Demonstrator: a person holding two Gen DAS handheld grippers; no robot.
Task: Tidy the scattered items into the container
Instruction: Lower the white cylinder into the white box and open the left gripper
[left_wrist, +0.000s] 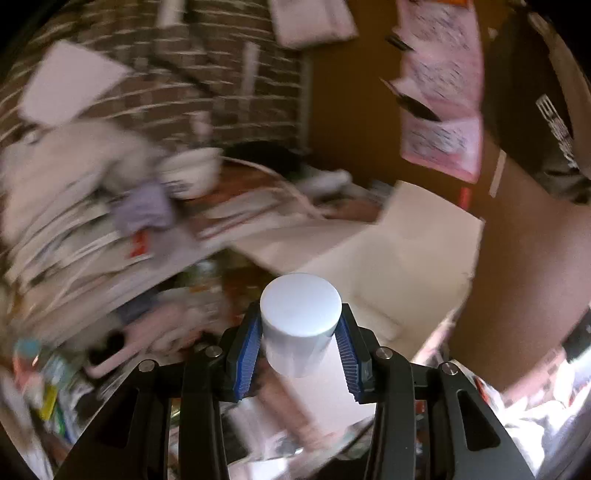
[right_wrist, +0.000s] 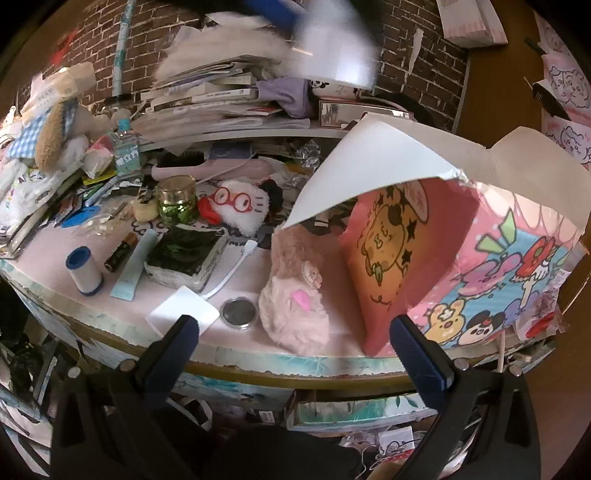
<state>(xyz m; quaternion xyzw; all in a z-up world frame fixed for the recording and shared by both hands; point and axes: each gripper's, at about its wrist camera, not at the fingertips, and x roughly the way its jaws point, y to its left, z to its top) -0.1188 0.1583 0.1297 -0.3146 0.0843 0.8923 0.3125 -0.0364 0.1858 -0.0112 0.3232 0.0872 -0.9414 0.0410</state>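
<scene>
Desk (right_wrist: 236, 295) crowded. Open white-flapped box (left_wrist: 406, 251) lies just ahead and right of the left gripper (left_wrist: 301, 343), whose jaws pinch a white cylindrical jar (left_wrist: 300, 317), axis along the fingers. Right gripper (right_wrist: 295, 354) jaws spread, empty, hovering at the desk edge.

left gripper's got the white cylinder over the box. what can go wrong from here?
1. The left gripper grips the smooth white cylinder only at its sides; the left wrist view is motion-blurred, so a fast swing might slip it.
2. The box's white flap leans over the opening and may deflect the drop.
3. The open right gripper sits near the pink plush at the table edge; a nudge might drop it.
</scene>
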